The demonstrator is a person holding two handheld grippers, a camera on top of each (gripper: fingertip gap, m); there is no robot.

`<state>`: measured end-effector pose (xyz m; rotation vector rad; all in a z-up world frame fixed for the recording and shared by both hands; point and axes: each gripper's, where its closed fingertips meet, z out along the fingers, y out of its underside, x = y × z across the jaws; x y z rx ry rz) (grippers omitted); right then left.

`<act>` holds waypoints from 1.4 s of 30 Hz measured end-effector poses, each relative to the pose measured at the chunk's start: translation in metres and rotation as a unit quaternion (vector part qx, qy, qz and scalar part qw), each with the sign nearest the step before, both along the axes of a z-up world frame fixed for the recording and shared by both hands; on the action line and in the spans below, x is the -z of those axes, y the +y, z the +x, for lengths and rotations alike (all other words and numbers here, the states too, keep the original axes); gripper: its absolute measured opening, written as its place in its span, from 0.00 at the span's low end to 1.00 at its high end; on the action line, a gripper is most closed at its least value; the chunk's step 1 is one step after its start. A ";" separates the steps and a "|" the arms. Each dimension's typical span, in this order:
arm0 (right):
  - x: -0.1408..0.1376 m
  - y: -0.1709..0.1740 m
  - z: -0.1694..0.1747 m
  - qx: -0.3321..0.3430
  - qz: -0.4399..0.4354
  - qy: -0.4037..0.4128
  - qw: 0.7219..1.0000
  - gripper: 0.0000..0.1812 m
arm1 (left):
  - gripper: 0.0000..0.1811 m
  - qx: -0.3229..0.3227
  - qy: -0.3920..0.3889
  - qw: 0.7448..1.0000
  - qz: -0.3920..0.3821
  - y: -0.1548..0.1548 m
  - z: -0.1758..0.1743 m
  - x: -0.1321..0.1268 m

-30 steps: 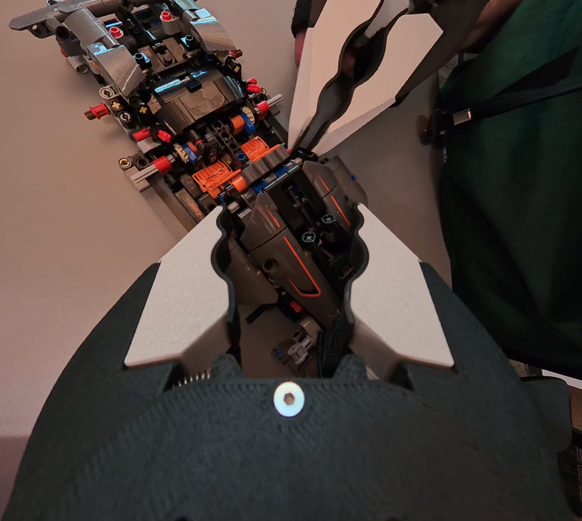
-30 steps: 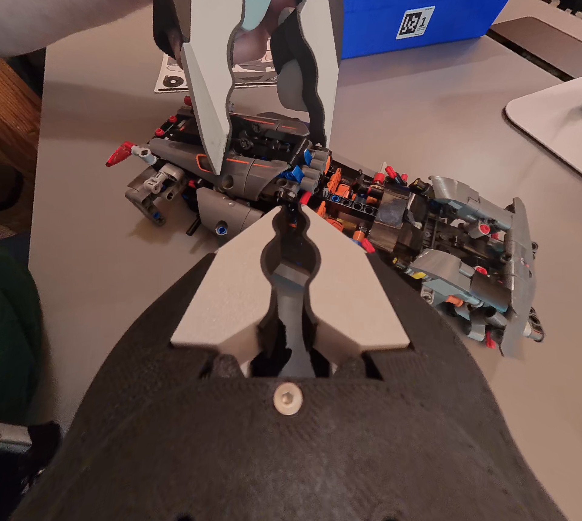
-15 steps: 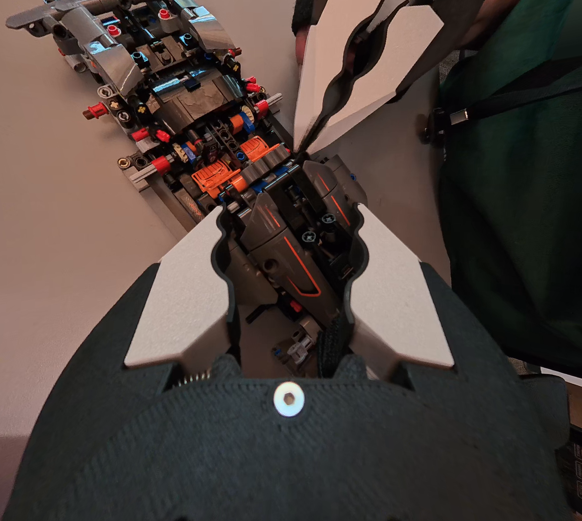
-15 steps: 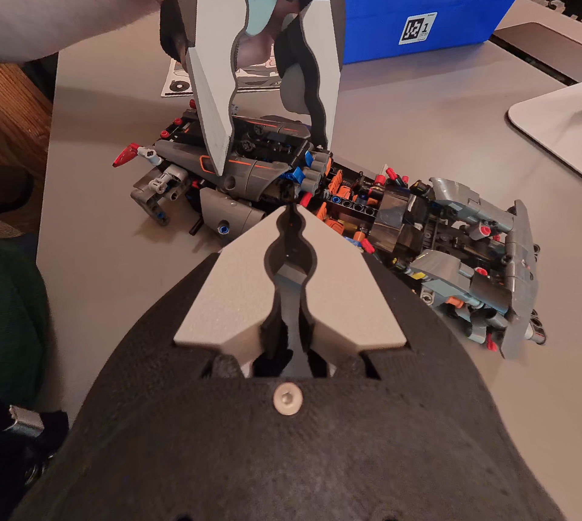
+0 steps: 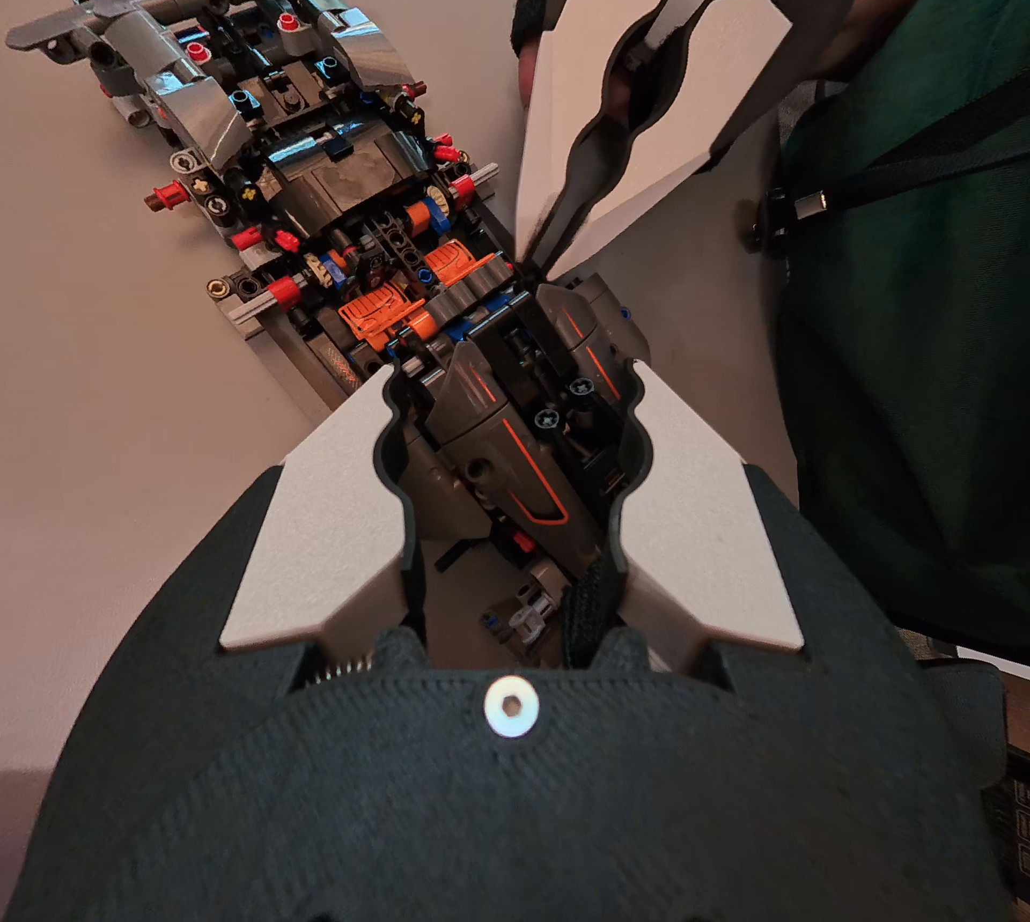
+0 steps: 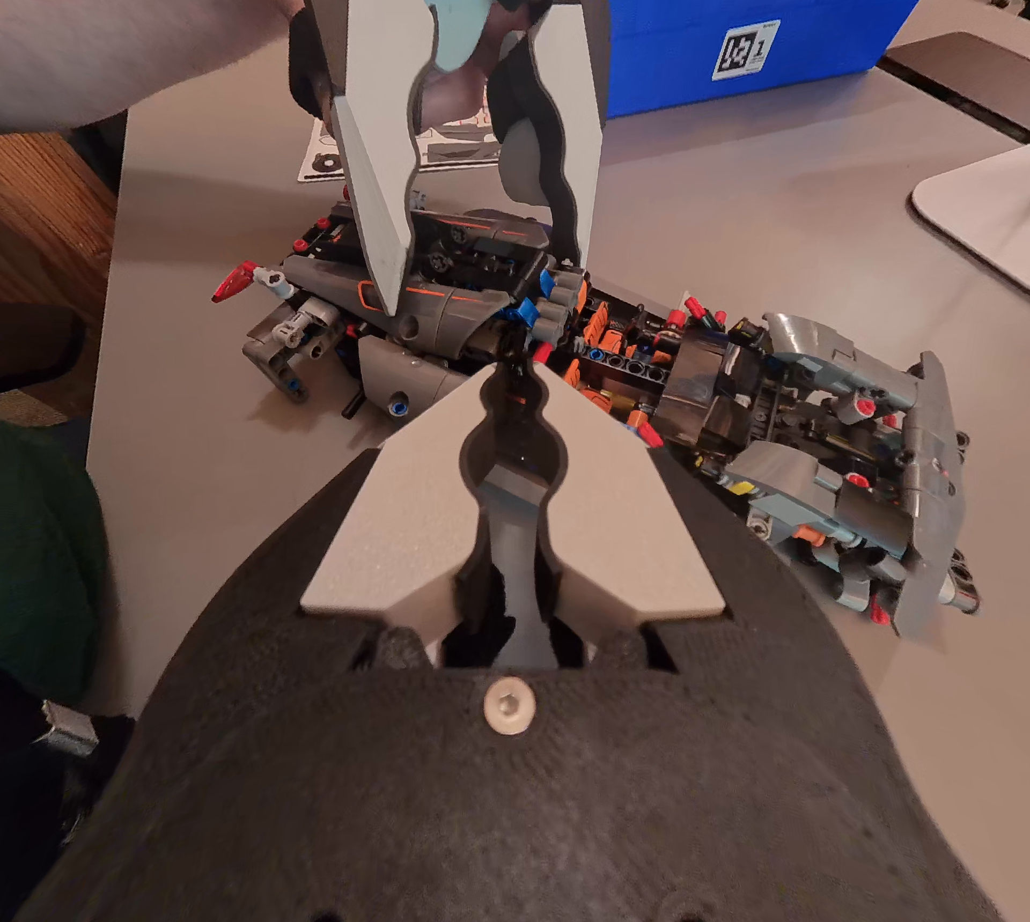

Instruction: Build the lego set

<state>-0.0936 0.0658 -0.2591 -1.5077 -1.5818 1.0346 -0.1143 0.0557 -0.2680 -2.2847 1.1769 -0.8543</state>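
- Now my left gripper [image 5: 511, 394] is clamped around the front end of the lego car [image 5: 334, 204], holding it steady on the table [image 5: 100, 394].
- Just ahead of it, my right gripper [image 6: 513, 366] has squeezed almost closed since a second ago.
- Its tips pinch something small and dark at the car's side; I cannot tell what.
- I think a little piece is being pushed in.
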 end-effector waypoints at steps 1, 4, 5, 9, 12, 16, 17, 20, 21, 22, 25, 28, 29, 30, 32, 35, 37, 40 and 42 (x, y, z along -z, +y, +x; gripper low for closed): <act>-0.002 -0.001 -0.001 -0.001 0.000 0.005 1.000 0.02 | 0.41 0.000 0.001 1.000 0.000 0.000 0.000 0.000; -0.003 -0.003 -0.001 -0.005 -0.005 0.006 1.000 0.04 | 0.41 0.000 0.001 1.000 0.000 0.000 0.000 0.000; -0.003 -0.004 -0.001 -0.005 -0.009 0.007 1.000 0.05 | 0.41 0.000 0.001 1.000 0.000 0.000 0.000 0.000; -0.004 -0.004 -0.001 -0.005 -0.011 0.008 1.000 0.05 | 0.41 0.001 0.002 1.000 0.000 0.000 0.000 0.000; -0.005 -0.004 -0.003 -0.004 -0.004 0.010 1.000 0.05 | 0.41 0.002 0.003 1.000 0.000 0.000 0.000 0.000; -0.004 -0.005 -0.005 -0.009 0.008 0.007 1.000 0.03 | 0.41 0.001 0.003 1.000 -0.001 0.000 0.000 0.000; -0.004 -0.005 -0.005 -0.010 0.011 0.006 1.000 0.03 | 0.41 0.001 0.003 1.000 -0.001 0.000 0.000 0.000; -0.004 -0.005 -0.004 -0.010 0.018 0.007 1.000 0.03 | 0.41 0.001 0.003 1.000 -0.001 -0.001 0.000 0.000; -0.005 -0.005 -0.004 -0.010 0.019 0.008 1.000 0.03 | 0.41 0.000 0.003 1.000 -0.002 0.000 0.000 0.000; -0.005 -0.005 -0.003 -0.010 0.020 0.008 1.000 0.03 | 0.41 -0.001 0.004 1.000 -0.003 -0.001 0.000 0.000; -0.007 -0.003 -0.002 -0.007 0.025 0.011 1.000 0.03 | 0.42 -0.007 0.007 1.000 0.006 0.000 -0.002 -0.002; -0.011 0.000 0.001 -0.002 0.033 0.017 0.999 0.03 | 0.43 -0.027 0.013 0.999 0.023 0.004 -0.008 -0.007; -0.013 0.000 0.002 -0.002 0.037 0.019 0.999 0.03 | 0.43 -0.036 0.014 0.999 0.027 0.005 -0.010 -0.011; -0.015 0.001 0.004 0.000 0.044 0.021 0.999 0.03 | 0.42 -0.045 0.013 0.998 0.035 0.006 -0.012 -0.015; -0.022 0.001 0.007 0.001 0.064 0.032 0.997 0.03 | 0.38 -0.066 0.006 0.996 0.061 0.008 -0.011 -0.030; -0.034 0.001 0.012 0.007 0.114 0.041 0.993 0.03 | 0.29 -0.071 -0.020 0.994 0.086 0.001 0.004 -0.050; -0.043 -0.003 0.015 0.003 0.150 0.049 0.987 0.03 | 0.26 -0.068 -0.030 0.994 0.083 -0.007 0.017 -0.052; -0.053 -0.010 0.018 -0.003 0.199 0.058 0.978 0.03 | 0.21 -0.082 -0.070 0.992 0.061 -0.011 0.033 -0.057; -0.057 -0.014 0.020 -0.003 0.216 0.062 0.974 0.02 | 0.18 -0.085 -0.106 0.990 0.048 -0.015 0.040 -0.062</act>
